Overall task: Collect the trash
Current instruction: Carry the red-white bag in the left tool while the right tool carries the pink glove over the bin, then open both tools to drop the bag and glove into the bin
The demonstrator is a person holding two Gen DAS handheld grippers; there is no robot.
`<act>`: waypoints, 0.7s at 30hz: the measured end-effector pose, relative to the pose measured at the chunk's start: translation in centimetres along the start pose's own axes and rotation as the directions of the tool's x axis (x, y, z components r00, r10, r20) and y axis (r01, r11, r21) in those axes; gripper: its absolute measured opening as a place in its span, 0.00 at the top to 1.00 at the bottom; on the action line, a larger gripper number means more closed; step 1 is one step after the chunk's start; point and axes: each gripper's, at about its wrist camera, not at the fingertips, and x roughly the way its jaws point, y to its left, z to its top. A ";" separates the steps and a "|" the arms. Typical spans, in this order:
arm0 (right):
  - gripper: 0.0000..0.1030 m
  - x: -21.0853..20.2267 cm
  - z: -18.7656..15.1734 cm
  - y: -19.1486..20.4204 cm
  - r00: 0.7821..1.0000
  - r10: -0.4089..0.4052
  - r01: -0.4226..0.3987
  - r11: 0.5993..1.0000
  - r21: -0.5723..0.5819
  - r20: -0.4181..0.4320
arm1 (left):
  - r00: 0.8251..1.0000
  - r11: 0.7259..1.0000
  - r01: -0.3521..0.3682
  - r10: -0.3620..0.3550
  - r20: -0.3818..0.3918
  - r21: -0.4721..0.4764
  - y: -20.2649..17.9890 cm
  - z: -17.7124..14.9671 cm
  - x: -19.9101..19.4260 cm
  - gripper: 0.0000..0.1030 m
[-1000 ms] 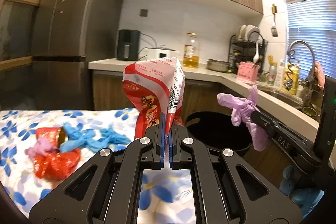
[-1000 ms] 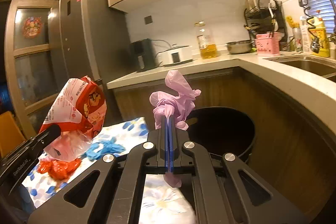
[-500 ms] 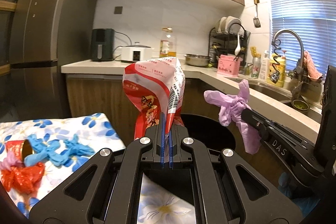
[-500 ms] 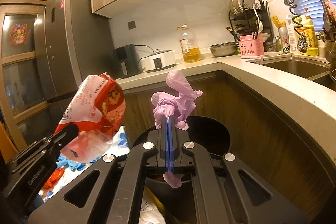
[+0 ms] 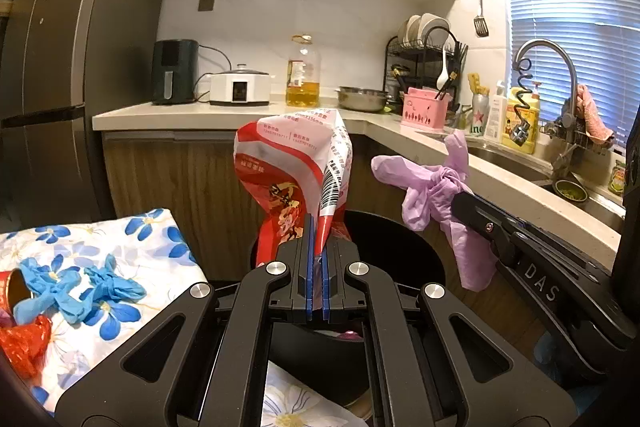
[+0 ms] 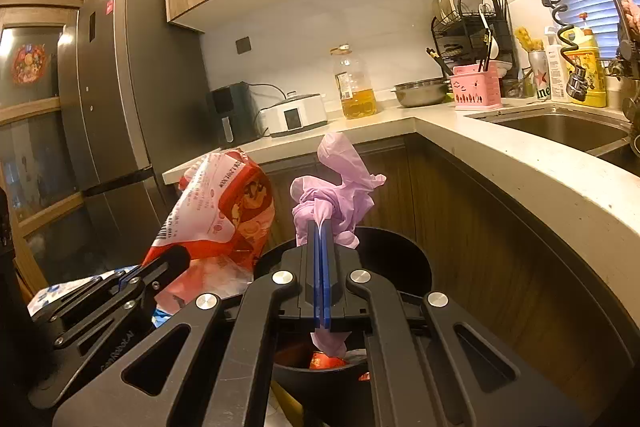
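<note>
Holding our left claw [image 5: 316, 263] pinching the snack bag [image 5: 294, 171] and right claw [image 6: 322, 259] pinching the purple glove [image 6: 336, 195], we risk either snagging on the bin [image 6: 400, 247] rim.

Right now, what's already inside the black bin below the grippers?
In the black bin, red wrapper scraps show at the bottom, under the purple glove. The right gripper covers the rest.

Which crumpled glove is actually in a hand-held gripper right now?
The purple glove, pinched in the right hand-held gripper over the black bin. The blue gloves lie on the floral cloth.
</note>
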 end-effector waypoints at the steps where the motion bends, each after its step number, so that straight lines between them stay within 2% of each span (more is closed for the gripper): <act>1: 0.98 0.1 0.0 0.0 1.000 0.002 -0.002 1.000 0.000 0.000 | 1.000 1.000 0.003 -0.003 -0.002 -0.001 -0.1 0.0 0.2 0.98; 13: 0.97 2.1 -0.4 -0.8 1.000 0.010 -0.009 1.000 0.021 -0.028 | 0.996 0.998 0.065 -0.066 -0.063 -0.020 0.5 -1.0 3.5 0.96; 15: 0.92 2.5 -0.4 -1.1 0.999 0.004 -0.003 1.000 0.027 -0.038 | 0.995 0.998 0.063 -0.064 -0.075 -0.016 0.4 -1.3 4.0 0.95; 17: 0.76 2.8 -0.5 -1.4 0.999 0.009 -0.007 0.999 0.039 -0.048 | 0.994 0.998 0.062 -0.063 -0.094 -0.012 0.4 -1.7 4.4 0.87; 19: 0.74 2.9 -0.5 -1.7 0.999 0.003 -0.001 0.999 0.046 -0.048 | 0.993 0.998 0.059 -0.060 -0.103 -0.009 0.5 -2.1 4.6 0.84; 21: 0.73 2.8 -0.6 -2.0 0.999 -0.005 0.008 0.998 0.055 -0.052 | 0.993 0.999 0.042 -0.043 -0.106 -0.012 0.8 -2.3 4.6 0.76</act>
